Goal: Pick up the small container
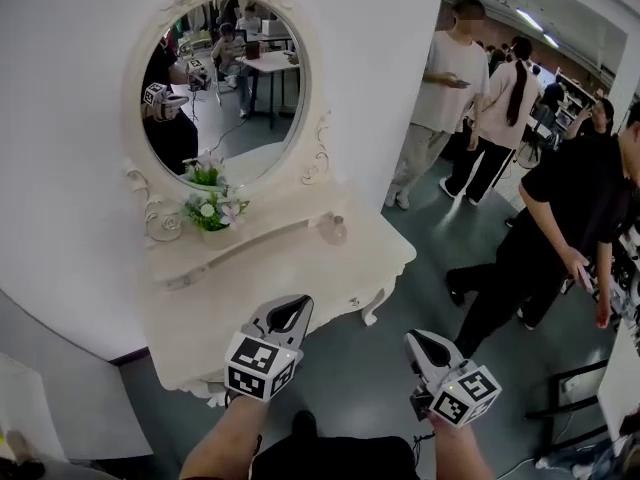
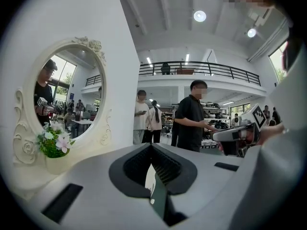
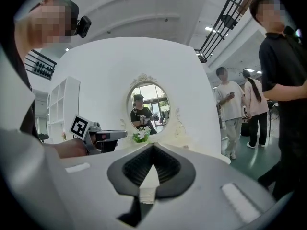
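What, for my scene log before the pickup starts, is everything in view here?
white curved-leg dressing table: one, white, against the white wall
oval mirror in an ornate white frame: one, at the table's back
potted green plant with white and pink flowers: one, table's left rear, below the mirror
small pale rounded container: one, translucent, table's right rear
bystanders: at least four, in white, pink and black, on the grey floor at right
left gripper: one, grey with marker cube, by the table's front edge, jaws shut, empty
right gripper: one, same colours, over the floor right of the table, jaws shut, empty
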